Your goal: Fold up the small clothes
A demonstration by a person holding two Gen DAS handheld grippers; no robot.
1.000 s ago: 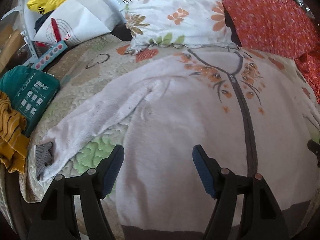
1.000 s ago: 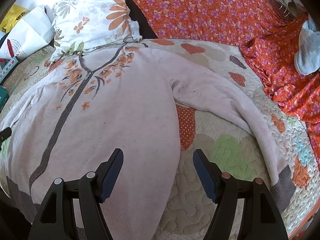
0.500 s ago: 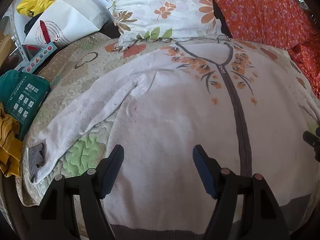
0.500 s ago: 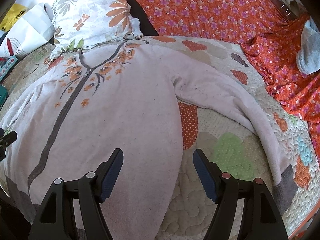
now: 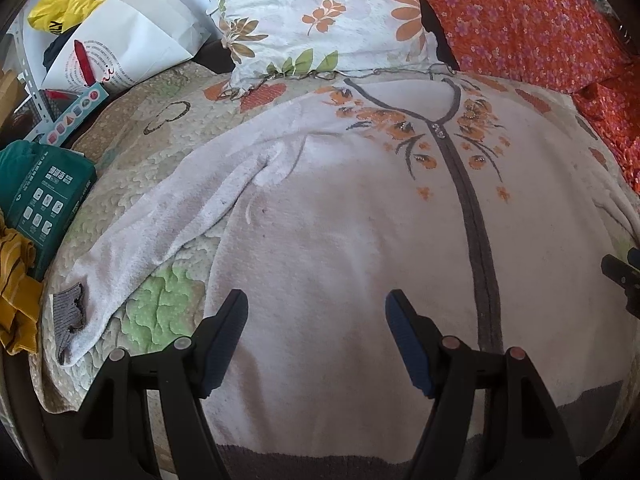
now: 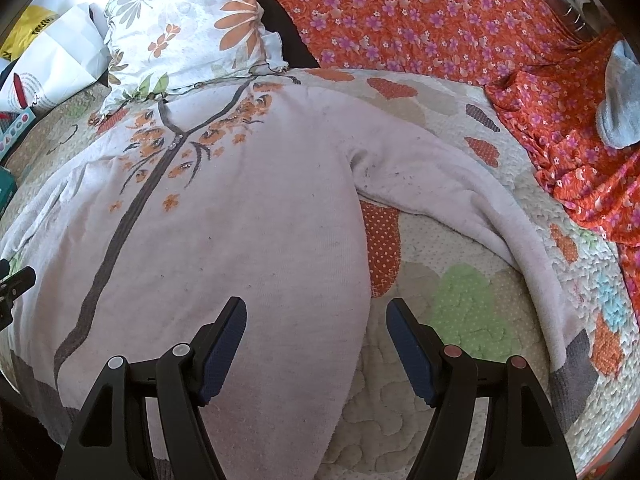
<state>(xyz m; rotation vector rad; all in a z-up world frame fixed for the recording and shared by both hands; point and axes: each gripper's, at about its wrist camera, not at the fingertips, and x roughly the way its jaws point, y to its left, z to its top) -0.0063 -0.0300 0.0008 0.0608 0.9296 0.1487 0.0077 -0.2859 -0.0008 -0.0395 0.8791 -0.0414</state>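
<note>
A pale pink cardigan (image 5: 360,240) with a grey front band and orange flower embroidery lies spread flat on a quilted bed, sleeves out to both sides. It also shows in the right wrist view (image 6: 240,220). Its left sleeve (image 5: 160,240) ends in a grey cuff (image 5: 70,312). Its right sleeve (image 6: 480,208) runs down to the right. My left gripper (image 5: 316,312) is open and empty above the lower left body. My right gripper (image 6: 316,312) is open and empty above the body's right edge.
A floral pillow (image 5: 320,16) and an orange flowered cloth (image 6: 440,20) lie beyond the collar. A green box (image 5: 44,196), yellow cloth (image 5: 16,280) and white paper bag (image 5: 128,40) sit at the left. A grey sock (image 6: 620,108) lies at the right.
Both grippers have drawn back a little from the cardigan, so more of the hem and pillow shows. Both stay open.
</note>
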